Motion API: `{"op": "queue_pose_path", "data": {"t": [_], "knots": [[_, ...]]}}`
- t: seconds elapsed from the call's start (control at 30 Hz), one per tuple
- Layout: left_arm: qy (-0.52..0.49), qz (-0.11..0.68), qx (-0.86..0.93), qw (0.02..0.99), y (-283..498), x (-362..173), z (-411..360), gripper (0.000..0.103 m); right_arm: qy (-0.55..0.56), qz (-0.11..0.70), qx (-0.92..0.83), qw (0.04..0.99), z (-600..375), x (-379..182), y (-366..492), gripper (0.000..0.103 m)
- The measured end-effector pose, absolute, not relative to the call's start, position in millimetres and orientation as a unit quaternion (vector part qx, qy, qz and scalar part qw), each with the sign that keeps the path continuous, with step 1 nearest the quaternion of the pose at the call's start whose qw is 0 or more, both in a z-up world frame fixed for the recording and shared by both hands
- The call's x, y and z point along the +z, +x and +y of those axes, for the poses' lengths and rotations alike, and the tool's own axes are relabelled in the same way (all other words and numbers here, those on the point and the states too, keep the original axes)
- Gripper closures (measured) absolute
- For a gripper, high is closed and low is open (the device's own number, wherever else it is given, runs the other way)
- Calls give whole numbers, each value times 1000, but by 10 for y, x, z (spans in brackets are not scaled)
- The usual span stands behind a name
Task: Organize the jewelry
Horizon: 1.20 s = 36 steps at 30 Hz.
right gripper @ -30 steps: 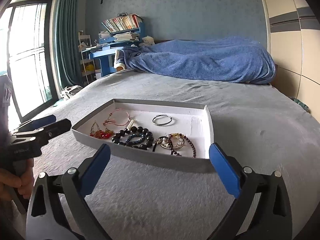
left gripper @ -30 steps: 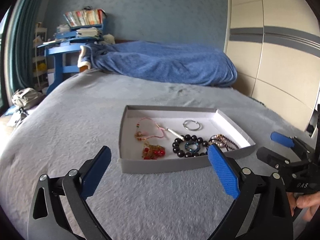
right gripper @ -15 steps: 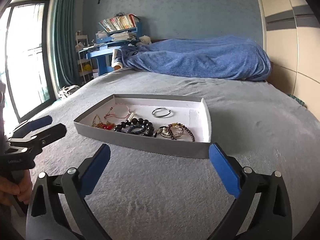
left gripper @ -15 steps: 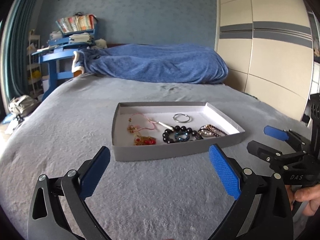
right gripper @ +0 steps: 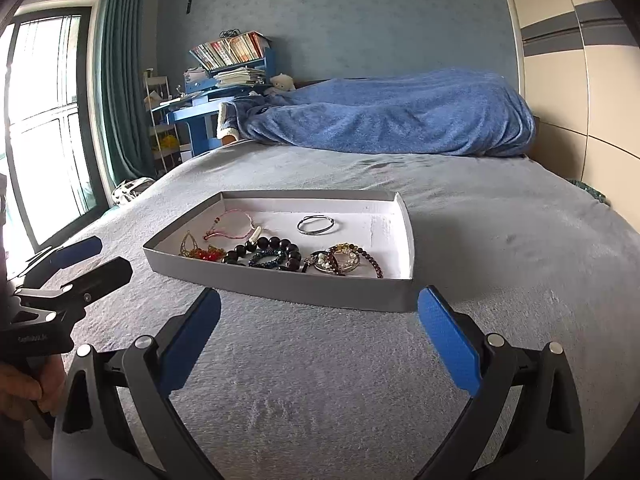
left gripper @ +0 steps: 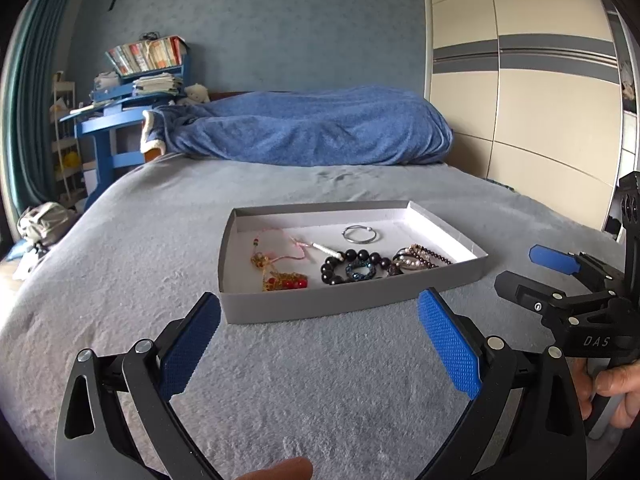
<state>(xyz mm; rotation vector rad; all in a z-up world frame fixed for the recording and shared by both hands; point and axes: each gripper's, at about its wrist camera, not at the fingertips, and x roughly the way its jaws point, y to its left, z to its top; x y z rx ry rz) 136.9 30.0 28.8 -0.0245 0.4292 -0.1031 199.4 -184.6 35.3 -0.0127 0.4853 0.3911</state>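
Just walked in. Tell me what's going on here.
A person holds a two-finger claw in each hand over a grey bedspread. The left claw and right claw are both open and empty, short of a shallow grey cardboard tray. In the tray lie a silver bangle, a black bead bracelet, a pink cord bracelet and other pieces. Nothing has been picked up yet.

Matt grey cardboard tray [left gripper: 304,308] on fuzzy grey blanket [left gripper: 120,264]; shiny metal bangle [left gripper: 359,234].
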Motion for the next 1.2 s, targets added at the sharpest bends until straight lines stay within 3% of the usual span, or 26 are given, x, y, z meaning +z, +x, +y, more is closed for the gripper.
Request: {"op": "queue_pose_path", "data": {"t": [1.2], "knots": [[-8,214,-51,975,1377,263,288,5,-15,239,193,951,-1807,355,1983,5]]}}
